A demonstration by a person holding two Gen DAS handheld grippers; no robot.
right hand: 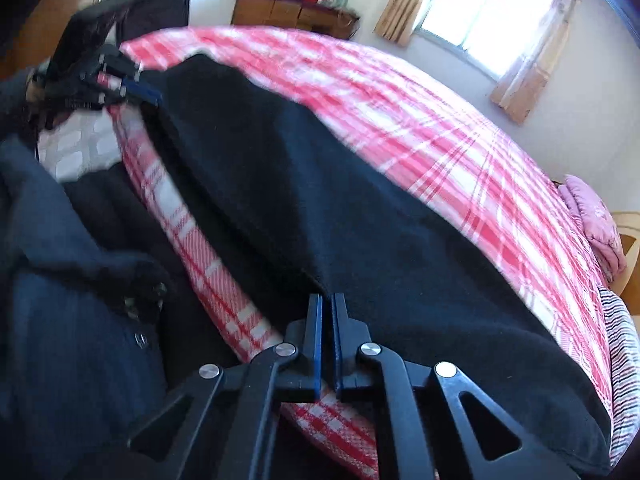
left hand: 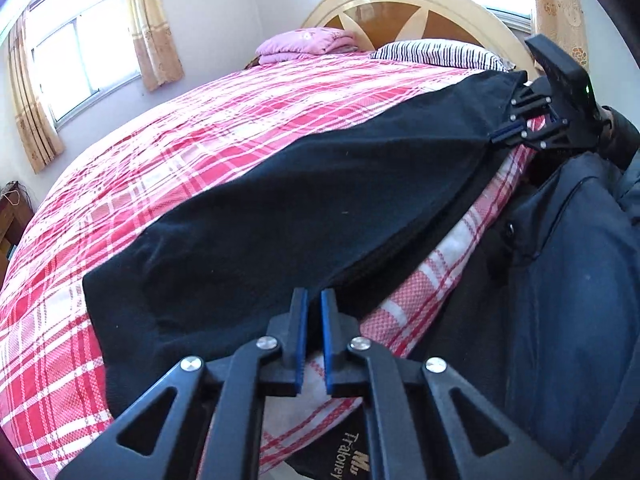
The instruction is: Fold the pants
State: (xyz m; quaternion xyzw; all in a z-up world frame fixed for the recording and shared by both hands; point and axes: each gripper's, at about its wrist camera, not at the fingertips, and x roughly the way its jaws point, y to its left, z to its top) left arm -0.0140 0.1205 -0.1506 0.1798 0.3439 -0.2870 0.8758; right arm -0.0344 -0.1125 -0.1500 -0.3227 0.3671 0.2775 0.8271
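Left black two-finger gripper point(left hand: 314, 300) and right black two-finger gripper point(right hand: 327, 304) clenched on near edge of black fleece pants point(left hand: 320, 200), spread over red-and-white plaid bedspread point(left hand: 200, 140).

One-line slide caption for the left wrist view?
Left gripper and right gripper pinch the near edge of black pants on a red plaid bedspread.
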